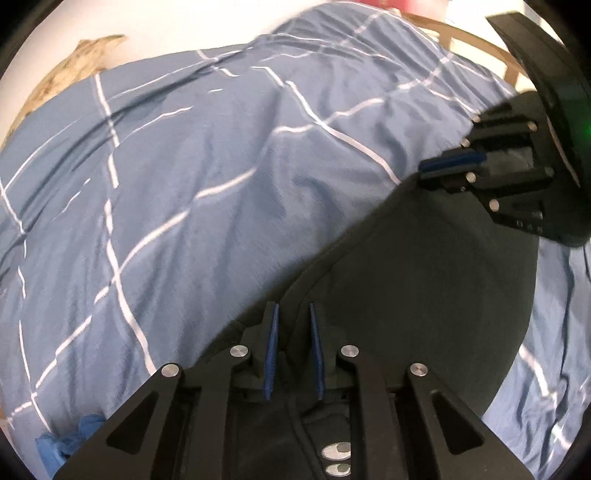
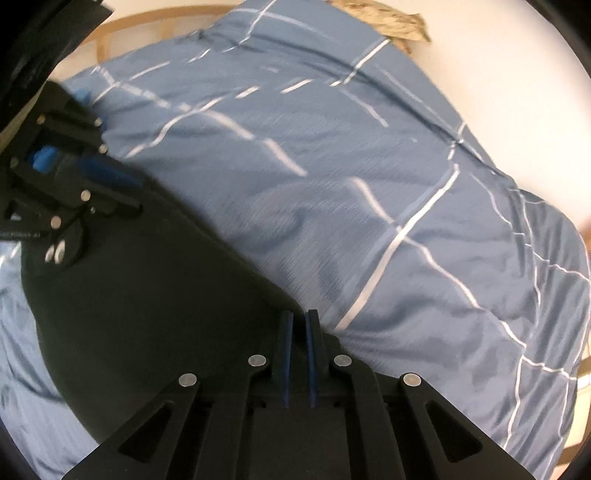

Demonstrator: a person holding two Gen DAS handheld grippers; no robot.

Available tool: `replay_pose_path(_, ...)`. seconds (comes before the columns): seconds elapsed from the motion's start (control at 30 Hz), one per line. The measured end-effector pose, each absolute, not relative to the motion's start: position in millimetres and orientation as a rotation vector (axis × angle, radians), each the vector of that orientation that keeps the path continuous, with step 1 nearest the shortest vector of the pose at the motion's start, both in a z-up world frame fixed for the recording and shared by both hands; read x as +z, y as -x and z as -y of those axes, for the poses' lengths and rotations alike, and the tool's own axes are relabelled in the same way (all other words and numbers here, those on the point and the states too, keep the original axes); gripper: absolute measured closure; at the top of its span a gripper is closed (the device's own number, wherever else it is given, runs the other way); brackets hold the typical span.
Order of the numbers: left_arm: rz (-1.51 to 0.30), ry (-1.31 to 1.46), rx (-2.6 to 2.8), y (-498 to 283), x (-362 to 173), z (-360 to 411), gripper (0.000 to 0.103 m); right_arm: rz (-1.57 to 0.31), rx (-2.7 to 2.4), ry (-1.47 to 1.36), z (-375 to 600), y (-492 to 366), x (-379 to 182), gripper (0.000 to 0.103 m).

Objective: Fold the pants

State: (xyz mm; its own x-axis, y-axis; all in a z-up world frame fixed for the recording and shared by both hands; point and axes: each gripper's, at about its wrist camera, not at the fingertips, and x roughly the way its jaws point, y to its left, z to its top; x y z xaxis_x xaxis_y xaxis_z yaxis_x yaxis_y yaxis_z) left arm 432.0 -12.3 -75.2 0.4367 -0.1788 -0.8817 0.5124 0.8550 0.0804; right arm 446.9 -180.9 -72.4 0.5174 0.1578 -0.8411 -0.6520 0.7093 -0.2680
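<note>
Dark pants (image 1: 424, 280) hang stretched between my two grippers above a bed. My left gripper (image 1: 293, 314) is shut on one corner of the pants' edge, the fabric pinched between its blue pads. My right gripper (image 2: 299, 319) is shut on the other corner of the pants (image 2: 147, 295). In the left wrist view the right gripper (image 1: 436, 166) shows at the upper right, shut on the fabric. In the right wrist view the left gripper (image 2: 122, 184) shows at the upper left, shut on the fabric. A white logo (image 1: 336, 458) sits low on the pants.
A blue duvet with white lines (image 1: 184, 184) covers the bed below; it also shows in the right wrist view (image 2: 369, 184). A wooden bed frame (image 2: 155, 18) curves along the far side. A tan object (image 1: 74, 70) lies past the duvet by the white wall.
</note>
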Motion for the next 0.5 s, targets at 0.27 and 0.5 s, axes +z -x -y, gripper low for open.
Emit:
replay_pose_path(0.27,-1.117,-0.377,-0.379,-456.3,-104.0,18.8,0.082,-0.987,0.425,0.658,156.5,-471.3,-111.1,0.097)
replay_pose_path(0.5,-1.072,-0.314,-0.316,-454.9,-80.9,2.5,0.055,-0.941,0.334,0.694,146.1,-460.8,-106.3,0.078)
